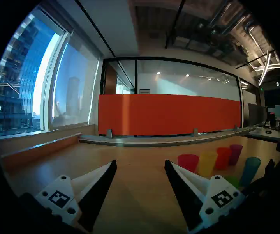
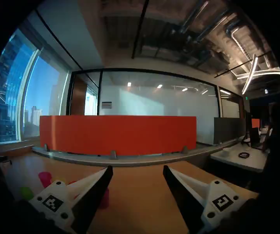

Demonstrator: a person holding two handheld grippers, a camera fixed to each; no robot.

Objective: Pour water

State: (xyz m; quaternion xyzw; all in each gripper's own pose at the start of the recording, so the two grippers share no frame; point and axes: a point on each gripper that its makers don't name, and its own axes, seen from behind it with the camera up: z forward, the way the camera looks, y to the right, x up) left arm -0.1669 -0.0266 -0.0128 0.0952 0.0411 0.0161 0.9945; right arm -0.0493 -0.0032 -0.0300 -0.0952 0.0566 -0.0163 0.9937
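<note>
Left tongs [image 1: 140, 162] first, right under our lens: two white fingers [image 1: 95, 183] with black inner faces, each carrying a square black-and-white marker. They are spread wide, pinching nothing, and bare wood shows between the tips

Ahead and below runs the tabletop [image 1: 140, 195], warm wood, glossy, taking reflections

Cups stand on it to the right of the left tongs, all upright, past the right finger's tip. Red cup [image 1: 188, 162] is nearest the gap, yellow cup [image 1: 207, 163] just beside it, orange cup [image 1: 222, 156] next, purple cup [image 1: 235, 153] farthest back. Teal cup [image 1: 250, 169] stands nearer us and further right. We cannot tell whether any holds water

Right tongs [image 2: 138, 167], in the right gripper view: same build, likewise spread apart and gripping nothing, with wood between the tips. Low on the left of that view we note a pink cup [image 2: 44, 178] and a green cup [image 2: 26, 192] on the tabletop, beyond the left finger. A magenta cup [image 2: 104, 198] peeks out at that finger's inner edge, mostly hidden

Background: orange partition [image 1: 167, 115] along the far edge of the tabletop, glass wall above it, tall window [image 1: 23, 89] at left with towers outside. Off to the right in the right gripper view is a pale desk [image 2: 237, 158] with a small dark round object [image 2: 244, 155] on it
</note>
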